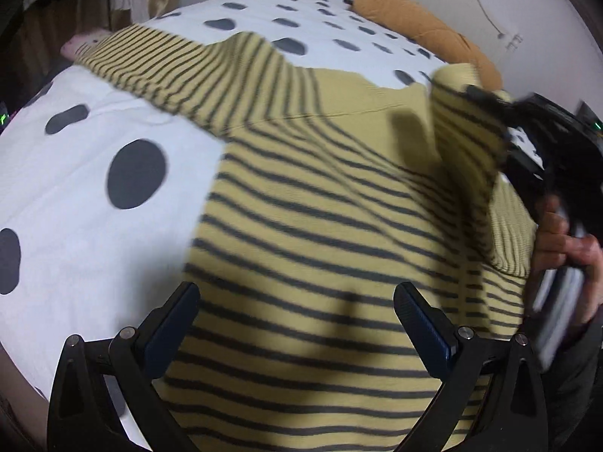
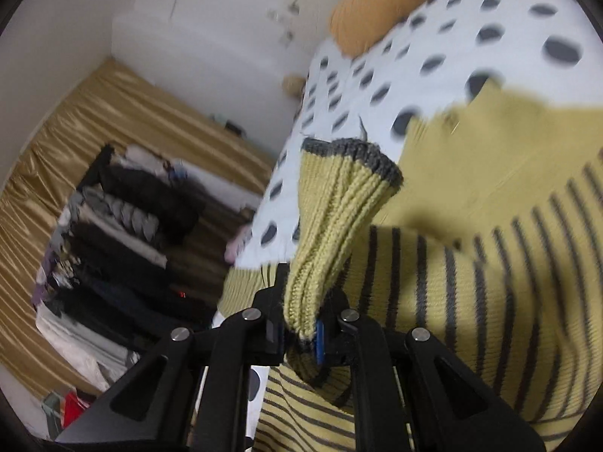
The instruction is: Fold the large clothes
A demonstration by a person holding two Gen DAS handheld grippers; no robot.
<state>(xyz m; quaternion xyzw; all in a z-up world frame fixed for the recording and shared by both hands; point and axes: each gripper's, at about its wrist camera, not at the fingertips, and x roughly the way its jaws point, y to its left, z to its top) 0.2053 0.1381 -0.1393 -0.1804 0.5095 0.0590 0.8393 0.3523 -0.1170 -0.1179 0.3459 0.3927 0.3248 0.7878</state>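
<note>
Yellow sweater with grey stripes (image 1: 339, 226) lies spread across a bed under a white duvet with dark spots (image 1: 94, 158); one sleeve (image 1: 181, 75) extends away over the duvet. The right hand-held gripper (image 2: 301, 333) is clamped on the ribbed, grey-edged cuff (image 2: 339, 196) of the other sleeve, lifted clear of the sweater body. The left hand-held gripper (image 1: 297, 324) hovers over the lower body with fingers wide apart, holding nothing. Step in hand appears to be folding the lifted sleeve in across the body. To do it well: carry the cuff across, keep the sleeve taut enough not to twist, lay it flat with its fold along the shoulder line, and use the free left hand-held gripper to pin or smooth the body so the knit does not drag. An orange bolster (image 1: 422, 26) lies at the far side of the bed. No brand, label or legible writing visible in either view.
</note>
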